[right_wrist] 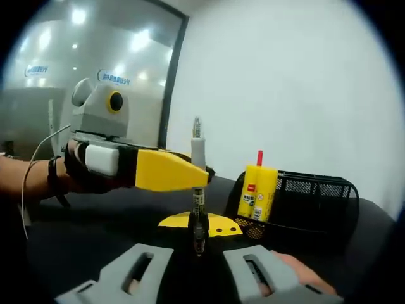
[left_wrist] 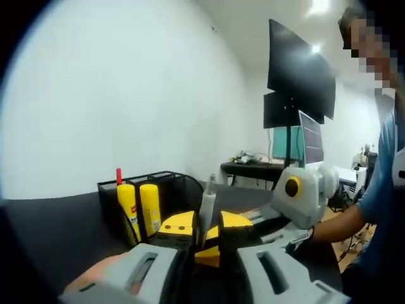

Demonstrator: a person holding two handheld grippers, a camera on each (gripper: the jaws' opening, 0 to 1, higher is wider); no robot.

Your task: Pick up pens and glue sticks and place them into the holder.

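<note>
Both cameras sit low and close, facing each other across the dark table (left_wrist: 57,221), and both see the black holder (right_wrist: 297,206).

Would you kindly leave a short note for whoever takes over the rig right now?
Left gripper: shut on a grey pen, held upright.
Right gripper: seems shut on the same pen's lower end.
Holder: two glue sticks and a red pen stand in it.
Left to do: put the grey pen into the holder.
</note>
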